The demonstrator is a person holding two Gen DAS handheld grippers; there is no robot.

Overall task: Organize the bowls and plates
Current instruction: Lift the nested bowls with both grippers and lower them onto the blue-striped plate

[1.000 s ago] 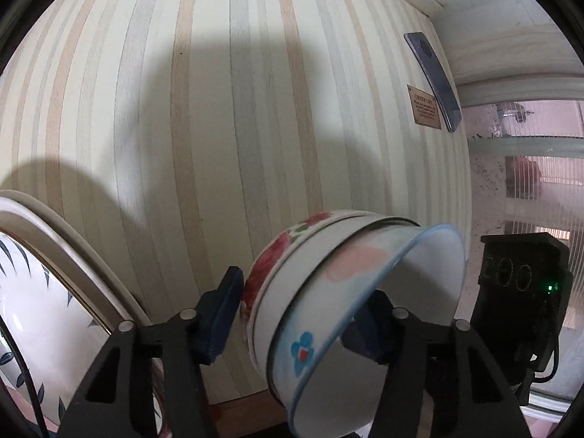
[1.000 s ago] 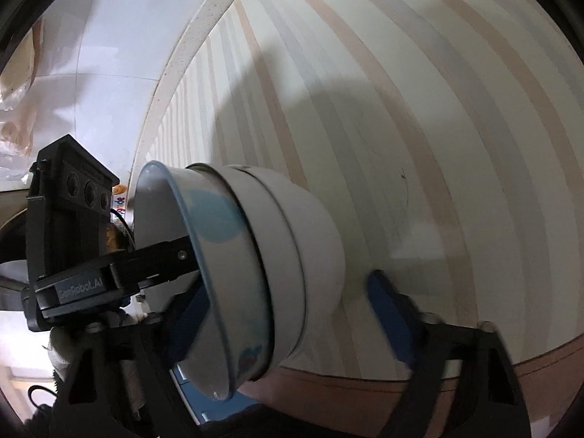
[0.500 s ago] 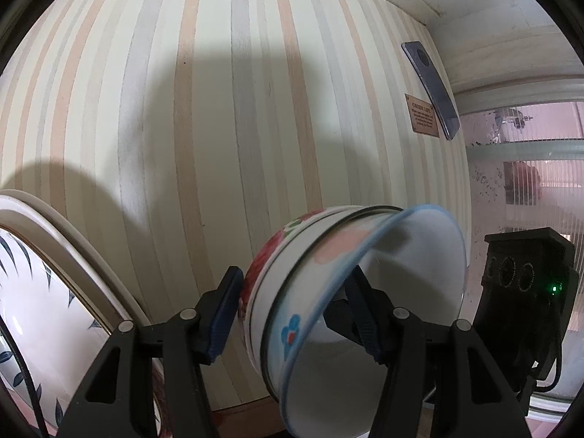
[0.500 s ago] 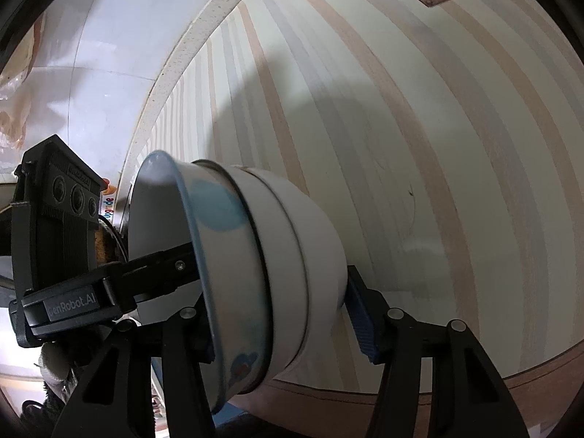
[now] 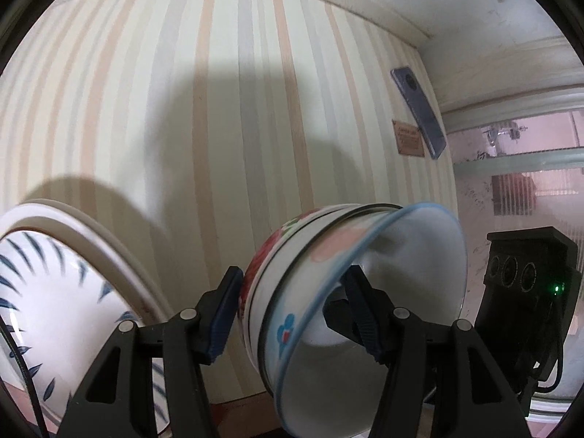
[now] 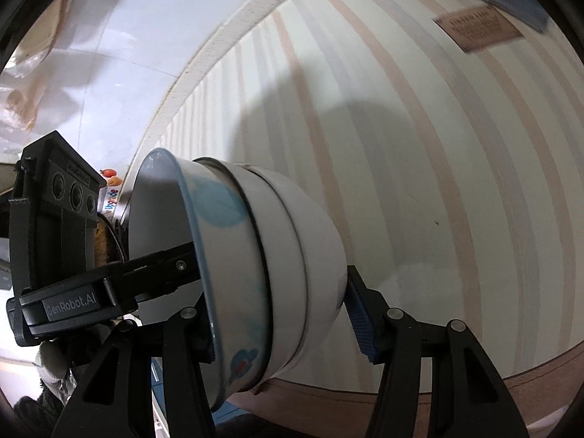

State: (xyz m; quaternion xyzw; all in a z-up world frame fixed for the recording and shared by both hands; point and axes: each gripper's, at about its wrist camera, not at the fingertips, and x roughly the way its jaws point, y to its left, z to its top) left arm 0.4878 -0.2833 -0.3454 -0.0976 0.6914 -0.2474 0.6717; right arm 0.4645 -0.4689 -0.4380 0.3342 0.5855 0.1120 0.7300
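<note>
Bowls (image 5: 328, 284), nested, rims cropped, between both claws (image 5: 295, 314) (image 6: 281, 314).

the one clear piece of writing is "genrobot.ai", in pale letters on a grey label (image 6: 70, 302) along the side of the left claw's black body, seen from the right wrist view. a small brown plaque (image 6: 477, 28) lies on the striped cloth; it carries several lines of print, but they are blurred and cannot be read. the same plaque (image 5: 409, 138) shows in the left wrist view, too small to make out. at the far left edge of the right wrist view, a strip of coloured lettering (image 6: 111, 200) stands on some packaging behind the claw; its letters are partly hidden and cannot be made out.
</note>
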